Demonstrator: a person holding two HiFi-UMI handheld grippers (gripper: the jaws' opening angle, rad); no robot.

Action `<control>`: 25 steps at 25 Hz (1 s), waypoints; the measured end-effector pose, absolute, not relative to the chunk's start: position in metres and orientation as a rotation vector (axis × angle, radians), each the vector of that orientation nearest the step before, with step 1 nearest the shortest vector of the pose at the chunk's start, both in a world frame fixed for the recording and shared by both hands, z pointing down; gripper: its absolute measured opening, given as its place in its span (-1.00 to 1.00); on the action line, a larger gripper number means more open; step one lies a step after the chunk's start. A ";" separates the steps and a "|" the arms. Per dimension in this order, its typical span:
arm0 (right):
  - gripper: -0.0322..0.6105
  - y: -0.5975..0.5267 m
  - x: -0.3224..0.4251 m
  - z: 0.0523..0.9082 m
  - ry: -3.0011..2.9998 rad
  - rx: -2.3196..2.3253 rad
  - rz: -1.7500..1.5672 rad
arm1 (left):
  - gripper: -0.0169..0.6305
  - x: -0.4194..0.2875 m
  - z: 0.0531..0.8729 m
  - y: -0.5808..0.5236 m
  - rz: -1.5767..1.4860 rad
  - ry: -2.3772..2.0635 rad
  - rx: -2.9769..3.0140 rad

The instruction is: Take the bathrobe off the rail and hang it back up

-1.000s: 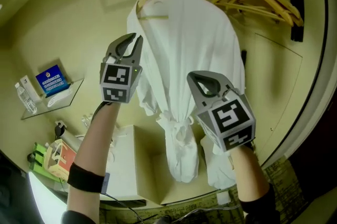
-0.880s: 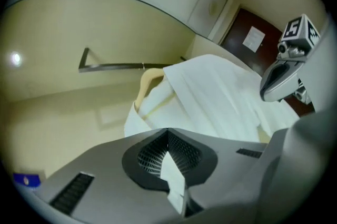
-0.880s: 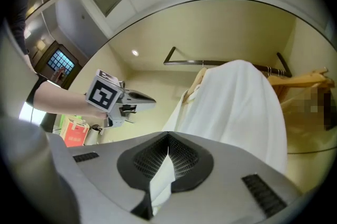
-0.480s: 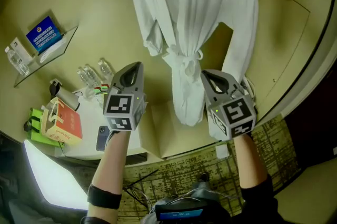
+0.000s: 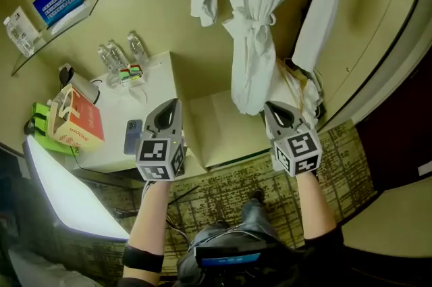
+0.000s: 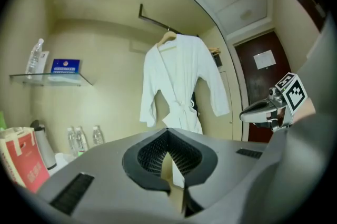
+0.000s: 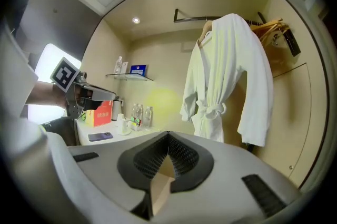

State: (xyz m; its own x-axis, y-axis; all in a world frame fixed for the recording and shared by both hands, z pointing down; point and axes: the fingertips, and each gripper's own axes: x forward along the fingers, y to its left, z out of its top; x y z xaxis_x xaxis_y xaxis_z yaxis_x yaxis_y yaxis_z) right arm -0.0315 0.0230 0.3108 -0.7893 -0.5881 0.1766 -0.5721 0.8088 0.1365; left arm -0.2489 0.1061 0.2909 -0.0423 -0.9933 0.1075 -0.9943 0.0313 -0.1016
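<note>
Head view: the left gripper (image 5: 170,110) and right gripper (image 5: 273,110) sit low and near, both pinched together and empty, well apart from the bathrobe (image 5: 260,22) on the far wall. It's soft white towelling, and the knotted belt keeps its front closed.

Left gripper view: ridged dark pads meet with nothing between. A wooden hanger (image 6: 168,36) on the thin dark rail (image 6: 152,18) spreads the robe's shoulders.

Right gripper view: jaws together and bare, the robe hanging far right. Nothing is in hand, I'd judge.
</note>
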 end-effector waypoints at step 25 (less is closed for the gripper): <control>-0.85 0.089 0.035 0.397 -2.646 1.017 0.092 | -0.94 -0.209 0.380 0.209 0.198 -2.122 2.055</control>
